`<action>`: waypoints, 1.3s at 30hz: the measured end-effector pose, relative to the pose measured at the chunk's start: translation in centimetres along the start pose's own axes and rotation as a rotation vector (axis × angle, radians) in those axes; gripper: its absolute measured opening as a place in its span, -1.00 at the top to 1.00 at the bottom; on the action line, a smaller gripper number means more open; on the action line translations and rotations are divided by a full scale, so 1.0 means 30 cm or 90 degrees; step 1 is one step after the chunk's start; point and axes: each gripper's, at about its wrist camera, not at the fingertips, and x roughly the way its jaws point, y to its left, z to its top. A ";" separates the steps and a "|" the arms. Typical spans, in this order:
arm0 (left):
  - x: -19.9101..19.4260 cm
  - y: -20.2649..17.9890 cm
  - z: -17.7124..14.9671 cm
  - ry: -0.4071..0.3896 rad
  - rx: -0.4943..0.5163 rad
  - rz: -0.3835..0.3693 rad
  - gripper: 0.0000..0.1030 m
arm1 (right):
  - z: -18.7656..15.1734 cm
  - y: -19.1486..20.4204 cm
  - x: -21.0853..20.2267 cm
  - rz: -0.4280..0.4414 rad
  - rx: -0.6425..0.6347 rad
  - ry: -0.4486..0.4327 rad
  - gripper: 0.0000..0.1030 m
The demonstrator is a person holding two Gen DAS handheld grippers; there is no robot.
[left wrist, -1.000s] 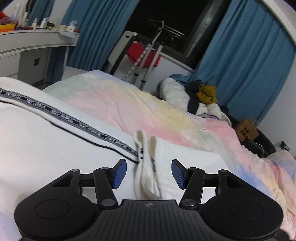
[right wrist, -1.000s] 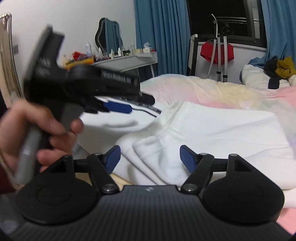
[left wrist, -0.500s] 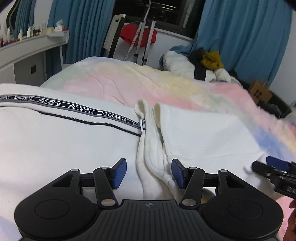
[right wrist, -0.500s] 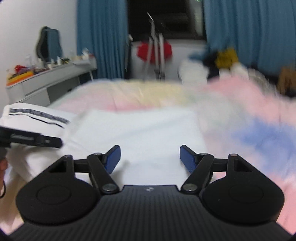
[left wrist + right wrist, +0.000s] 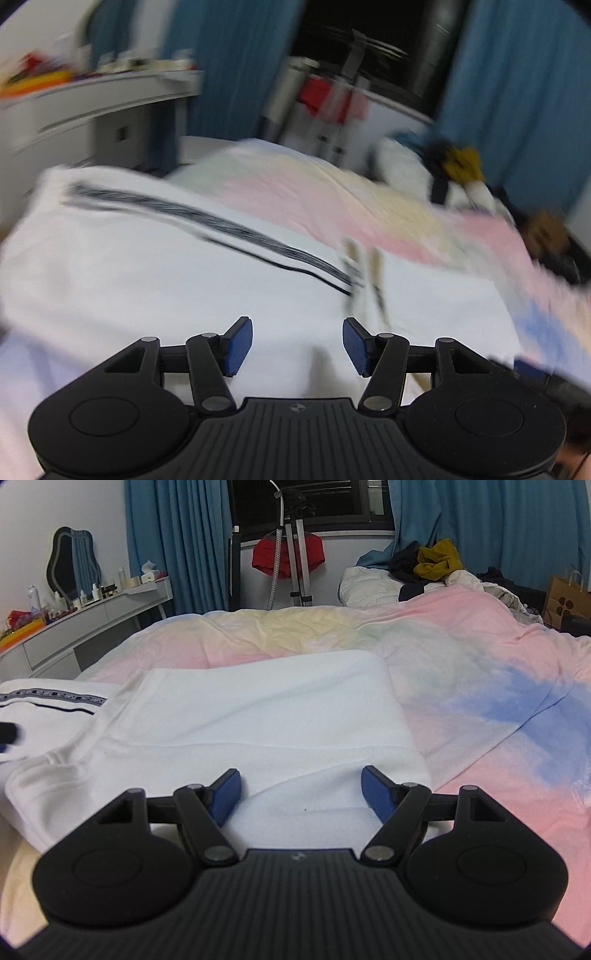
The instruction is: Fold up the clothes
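Left claw [image 5: 297, 346] swung left over white garment [image 5: 147, 280]; both claws wide, empty.

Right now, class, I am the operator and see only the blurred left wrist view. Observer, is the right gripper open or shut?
Observer: The right gripper is open, with nothing between its fingers. It hangs over the plain part of the white garment.
Operator: Is the cloth ahead of it smooth?
Observer: Mostly flat. One shallow crease runs across it, and a small ridge rises between the fingers.
Operator: Where does the garment end on that side?
Observer: Its near edge ends just right of the gripper's right finger. Beyond that lies only the pastel duvet.
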 end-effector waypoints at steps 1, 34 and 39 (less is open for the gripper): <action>-0.035 0.051 0.003 -0.005 -0.037 0.010 -0.22 | 0.002 -0.004 -0.001 0.001 0.001 0.001 -0.44; 0.169 0.598 0.063 -0.169 -0.461 0.054 0.60 | 0.004 0.053 0.027 -0.022 -0.010 -0.009 -0.45; 0.066 0.444 0.143 -0.240 -0.353 0.066 0.70 | 0.023 0.023 0.013 -0.002 0.029 -0.007 -0.45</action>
